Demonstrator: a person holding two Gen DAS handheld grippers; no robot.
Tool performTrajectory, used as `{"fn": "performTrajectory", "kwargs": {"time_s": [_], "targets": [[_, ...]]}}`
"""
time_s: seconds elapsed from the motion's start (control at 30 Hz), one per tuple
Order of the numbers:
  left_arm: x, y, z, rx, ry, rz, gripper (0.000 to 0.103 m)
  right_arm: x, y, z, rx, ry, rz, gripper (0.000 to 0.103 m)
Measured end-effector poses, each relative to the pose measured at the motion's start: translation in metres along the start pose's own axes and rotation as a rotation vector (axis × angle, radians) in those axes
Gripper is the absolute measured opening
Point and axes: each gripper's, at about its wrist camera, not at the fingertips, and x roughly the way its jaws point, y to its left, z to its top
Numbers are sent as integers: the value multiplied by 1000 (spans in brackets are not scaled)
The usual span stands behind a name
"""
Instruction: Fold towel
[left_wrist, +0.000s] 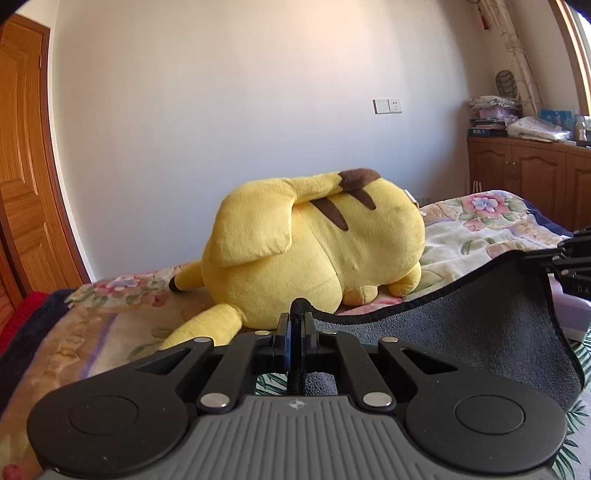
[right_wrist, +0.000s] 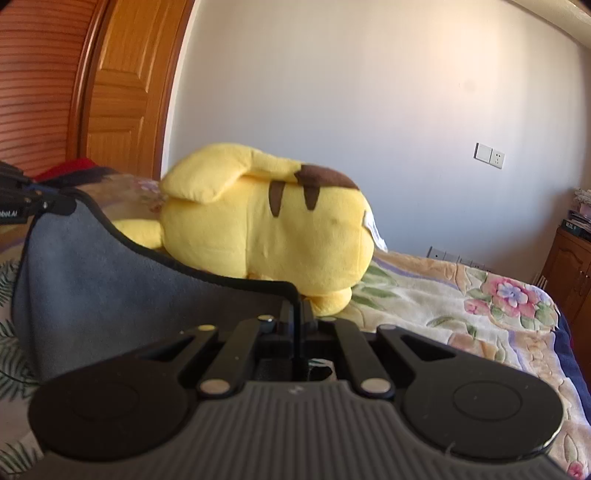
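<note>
The left tongs (left_wrist: 295, 325) are closed tight on one corner of the grey towel (left_wrist: 461, 332), the black-piped edge pinched between the two fingers so that a small nub of cloth pokes up above them. The right tongs (right_wrist: 299, 314) are likewise closed on the opposite corner of the same towel (right_wrist: 92, 295), their fingers pressed together with the dark hem trapped between. Between the two grips the towel hangs lifted off the bed — its upper edge sags in a shallow curve from one corner to the other, and the grey body drops away below toward a leaf-patterned cloth (left_wrist: 576, 417) underneath. In the left wrist view the right tongs show at the far right edge, holding their corner; in the right wrist view the left tongs (right_wrist: 22, 199) show at the far left edge in the same way. Just beyond the towel's raised edge a large yellow plush toy (left_wrist: 317, 243) with brown stripes lies on its side on a floral blanket (left_wrist: 491, 221) spread over the bed — near the towel, though whether cloth and toy touch cannot be told. Behind stands a plain white wall with a switch and socket plate (left_wrist: 387, 106), a wooden door (left_wrist: 22, 166) to the left, and a low wooden cabinet (left_wrist: 532, 173) to the right carrying stacked linens and boxes.
</note>
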Motion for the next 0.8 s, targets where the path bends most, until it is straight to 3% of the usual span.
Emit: {"fn": "performTrajectory", "kwargs": {"time_s": [0.43, 0.8], "targets": [[47, -1, -38, -21, 70, 5, 0, 44, 1, -34, 20, 70, 21, 3], [68, -6, -48, -3, 110, 32, 0, 60, 2, -56, 33, 96, 11, 5]]}}
